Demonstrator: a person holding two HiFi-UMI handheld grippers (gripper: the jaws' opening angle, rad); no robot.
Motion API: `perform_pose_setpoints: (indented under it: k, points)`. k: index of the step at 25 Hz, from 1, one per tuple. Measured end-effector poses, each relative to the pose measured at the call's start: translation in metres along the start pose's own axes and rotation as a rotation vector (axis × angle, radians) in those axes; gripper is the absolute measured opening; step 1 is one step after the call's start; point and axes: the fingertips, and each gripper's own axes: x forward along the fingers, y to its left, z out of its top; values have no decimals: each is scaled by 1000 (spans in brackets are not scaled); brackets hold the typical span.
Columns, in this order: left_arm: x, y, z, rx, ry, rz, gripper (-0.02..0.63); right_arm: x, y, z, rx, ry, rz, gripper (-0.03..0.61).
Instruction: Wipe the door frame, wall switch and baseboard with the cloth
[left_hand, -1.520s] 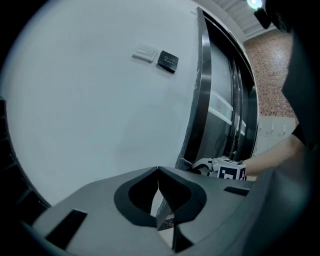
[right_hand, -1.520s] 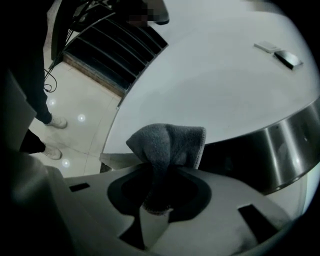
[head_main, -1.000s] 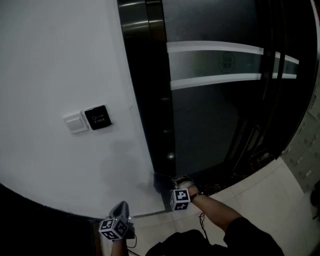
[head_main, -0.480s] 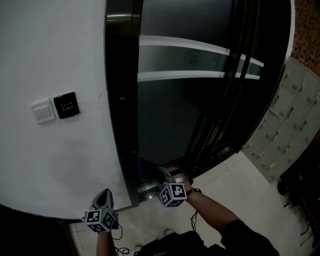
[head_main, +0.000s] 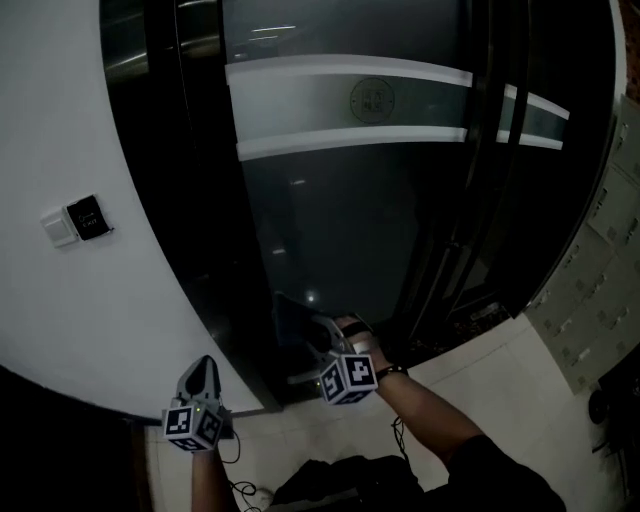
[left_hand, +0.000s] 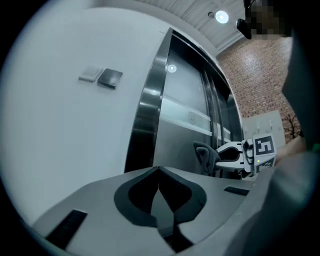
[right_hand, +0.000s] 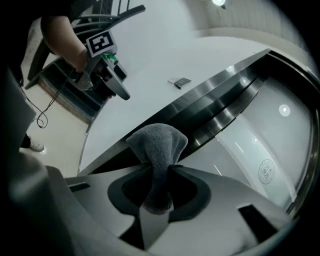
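Observation:
A grey cloth (right_hand: 157, 145) bunches out of my right gripper (right_hand: 157, 172), which is shut on it. In the head view the right gripper (head_main: 322, 338) holds the cloth (head_main: 293, 318) low against the dark glass door (head_main: 350, 230), just right of the black metal door frame (head_main: 170, 200). My left gripper (head_main: 204, 368) hangs low beside the white wall (head_main: 60, 120), jaws shut with nothing between them (left_hand: 159, 172). The white wall switch (head_main: 57, 228) and a black exit button (head_main: 88, 216) sit far left on the wall.
Two frosted stripes (head_main: 350, 105) cross the glass door. Further dark door frames (head_main: 480, 200) stand to the right, with pale floor tiles (head_main: 520, 400) below and a tiled wall (head_main: 600, 290) at far right. A cable (head_main: 235, 450) trails on the floor.
The head view has swung right, so the switch slid to the left edge. My right gripper carried the cloth from the foot of the door frame onto the glass door. The left gripper stayed low.

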Motion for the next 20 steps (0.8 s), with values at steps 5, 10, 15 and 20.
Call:
perform_pose_setpoints:
  k: [5, 10, 15, 20]
  points:
    - [10, -48, 2, 36, 41, 173, -8, -15, -28, -27, -8, -138, 77, 94]
    - [25, -69, 3, 43, 60, 215, -8, 4, -49, -34, 18, -271, 130, 94]
    - [38, -36, 15, 35, 26, 310, -8, 40, -64, -5, -15, -379, 195, 94]
    - [57, -27, 19, 74, 5, 336, -8, 61, -88, -4, -32, -458, 233, 94]
